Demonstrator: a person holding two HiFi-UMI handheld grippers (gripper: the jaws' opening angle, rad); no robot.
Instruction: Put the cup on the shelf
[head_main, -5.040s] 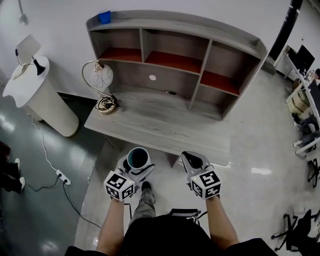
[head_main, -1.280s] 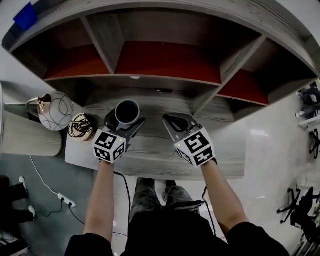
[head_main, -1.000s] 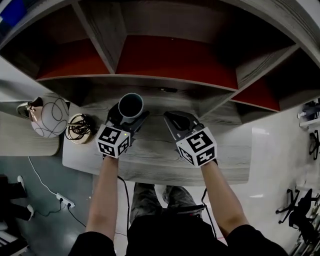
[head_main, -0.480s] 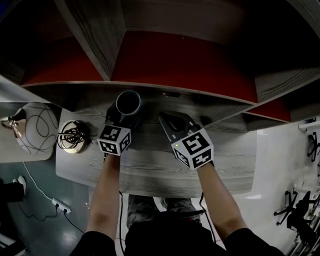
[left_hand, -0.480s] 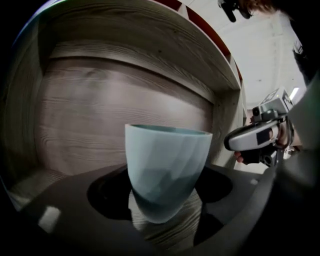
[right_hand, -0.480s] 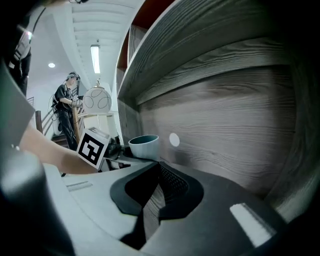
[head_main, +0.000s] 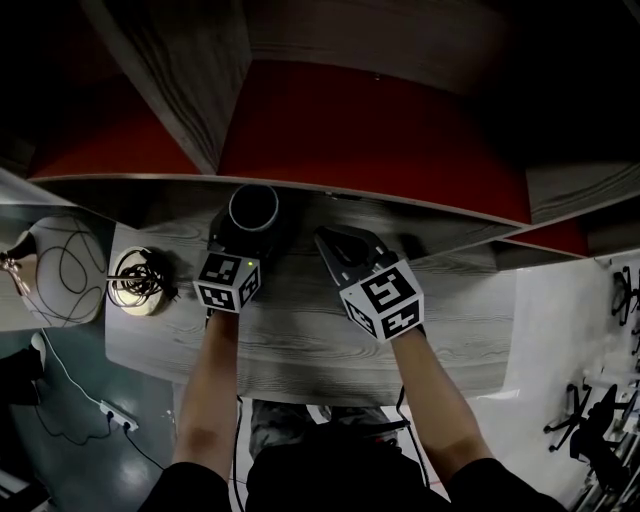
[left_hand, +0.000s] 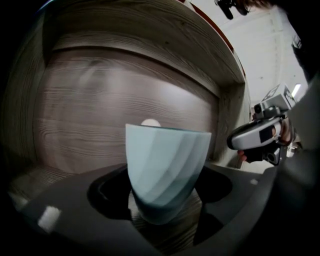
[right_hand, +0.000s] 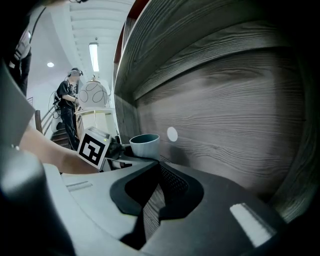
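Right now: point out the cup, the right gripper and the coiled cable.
cup (left_hand: 165, 167), left gripper view, on its faceted side wall.
right gripper (head_main: 326, 242), head view, at its closed tips.
coiled cable (head_main: 135, 283), head view, on the middle of the coil.

A smooth, faintly satin finish is seen on the faceted cup. Matt black plastic, finely dimpled inside, is shown by the right gripper jaws. Matt grey wood grain covers the worktop and shelf. At 12 o'clock its floor panels are flat red.
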